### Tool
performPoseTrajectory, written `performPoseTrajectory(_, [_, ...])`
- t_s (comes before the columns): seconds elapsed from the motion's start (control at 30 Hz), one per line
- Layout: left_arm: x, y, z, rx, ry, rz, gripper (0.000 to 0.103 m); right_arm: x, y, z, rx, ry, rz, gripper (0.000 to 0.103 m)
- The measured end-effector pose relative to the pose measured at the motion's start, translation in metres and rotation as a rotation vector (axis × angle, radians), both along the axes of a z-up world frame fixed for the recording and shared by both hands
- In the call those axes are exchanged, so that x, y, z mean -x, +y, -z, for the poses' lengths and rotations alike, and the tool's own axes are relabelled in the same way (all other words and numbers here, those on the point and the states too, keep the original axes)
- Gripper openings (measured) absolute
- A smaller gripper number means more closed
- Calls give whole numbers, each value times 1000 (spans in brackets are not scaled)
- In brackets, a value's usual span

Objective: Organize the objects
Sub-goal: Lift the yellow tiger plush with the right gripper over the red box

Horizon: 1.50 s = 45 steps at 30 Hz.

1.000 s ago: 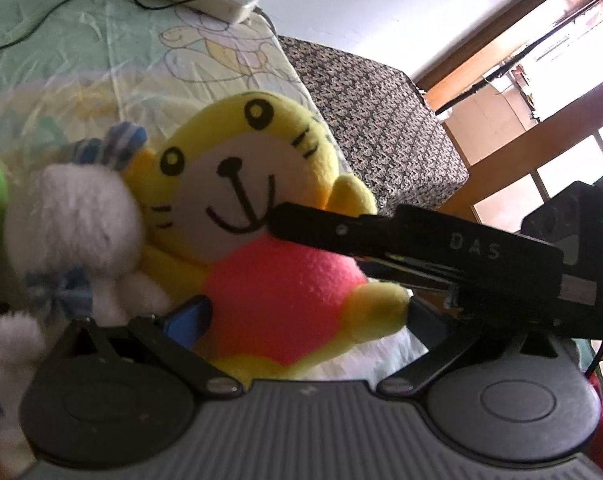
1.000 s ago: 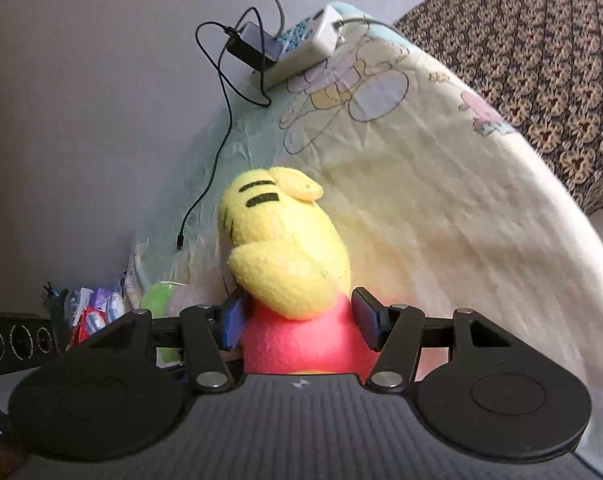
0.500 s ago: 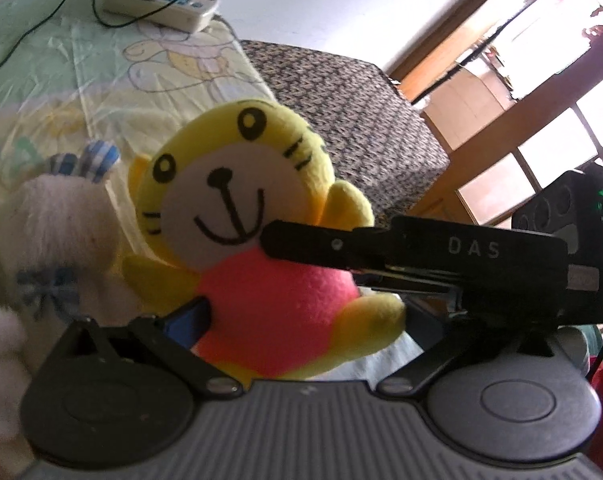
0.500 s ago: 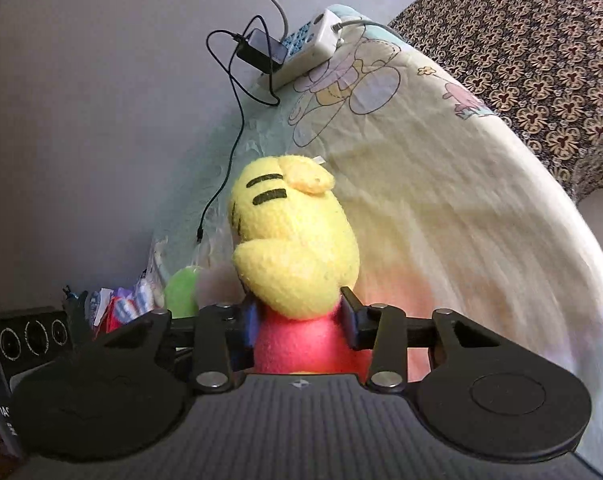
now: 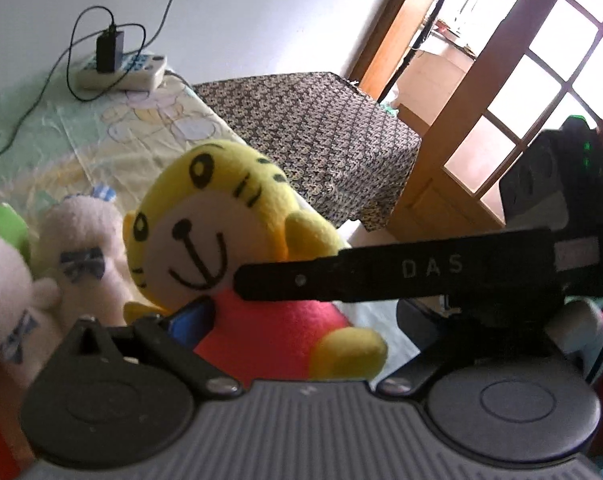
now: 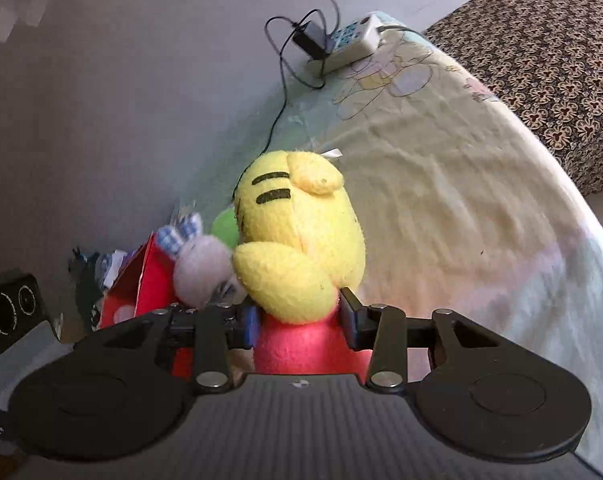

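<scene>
We've got the right hand-held gripper (image 6: 297, 322) clamped on the red belly of the yellow tiger plush toy (image 6: 297, 240), lifted above the pale cartoon-print bedsheet (image 6: 441, 168). The left hand-held gripper (image 5: 301, 328) is apart; its blue pad sits at the toy's 8 o'clock, just beside the body, contact unclear. White bunny plush with blue checked ears (image 5: 83, 240) sits at the toy's 9 o'clock, w/ another white plush (image 5: 5, 280) nearer us.

Risk, as we judge it: soft stuffing compresses, so the toy may slip or swing into the bunny.

Hidden: toy's legs, the left gripper's right finger behind the right tool's body, and where it's bound.
</scene>
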State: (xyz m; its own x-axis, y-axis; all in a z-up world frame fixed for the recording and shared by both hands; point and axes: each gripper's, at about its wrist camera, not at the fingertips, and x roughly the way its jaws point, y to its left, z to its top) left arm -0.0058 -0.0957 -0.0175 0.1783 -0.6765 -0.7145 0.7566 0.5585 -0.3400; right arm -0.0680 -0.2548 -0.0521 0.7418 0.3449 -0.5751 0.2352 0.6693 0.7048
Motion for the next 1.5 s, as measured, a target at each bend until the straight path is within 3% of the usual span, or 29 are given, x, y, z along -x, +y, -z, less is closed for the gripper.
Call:
performPoseTrajectory(0.47, [10, 98, -39, 121, -48, -55, 96, -9, 83, -31, -45, -97, -22, 41])
performPoseTrajectory(0.93, [8, 213, -81, 182, -197, -100, 96, -38, 179, -71, -10, -216, -52, 41])
performPoseTrajectory(1.2, [-16, 258, -86, 170, -245, -117, 96, -72, 225, -69, 29, -234, -43, 41])
performPoseTrajectory(1.5, [-60, 275, -61, 126, -182, -134, 96, -107, 256, -58, 135, -153, -12, 41])
